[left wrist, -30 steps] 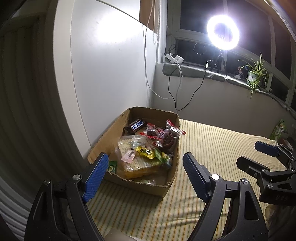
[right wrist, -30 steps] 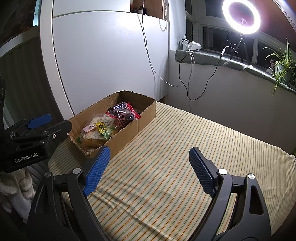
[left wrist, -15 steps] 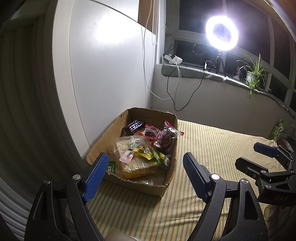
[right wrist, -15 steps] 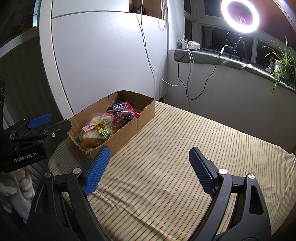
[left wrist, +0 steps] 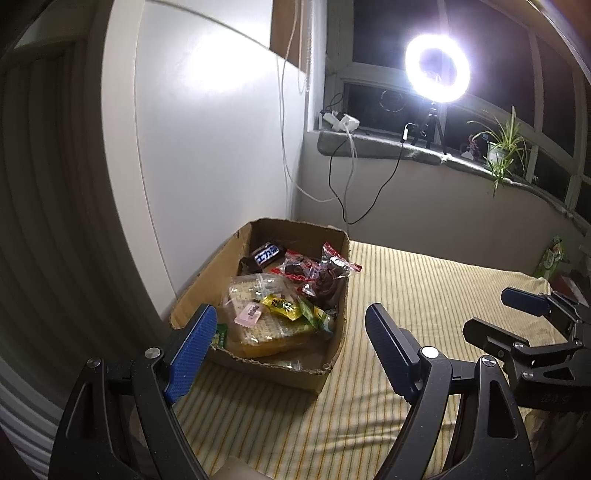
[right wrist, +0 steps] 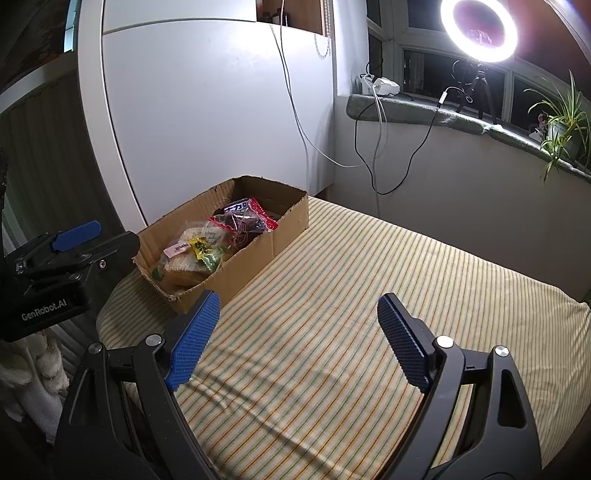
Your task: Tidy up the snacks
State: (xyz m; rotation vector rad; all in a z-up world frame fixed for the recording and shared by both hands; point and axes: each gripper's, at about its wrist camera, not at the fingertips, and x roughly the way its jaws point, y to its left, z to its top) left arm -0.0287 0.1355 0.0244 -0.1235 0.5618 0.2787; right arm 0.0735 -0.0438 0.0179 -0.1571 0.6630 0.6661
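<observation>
Left wrist view: angled downward, close upon cardboard box (left wrist: 328,369). Right wrist view: angled downward, farther off over striped cloth (right wrist: 369,295). Shared: box, cloth, ring light (right wrist: 478,27).

"GenRobot.AI" in white on the black body of the left gripper (right wrist: 94,242). Snack bar (left wrist: 265,254) wrapper print ahead in the box: unreadable.

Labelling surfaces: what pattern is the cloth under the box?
Thin yellow and green stripes on the cloth; clearest in the right wrist view.
</observation>
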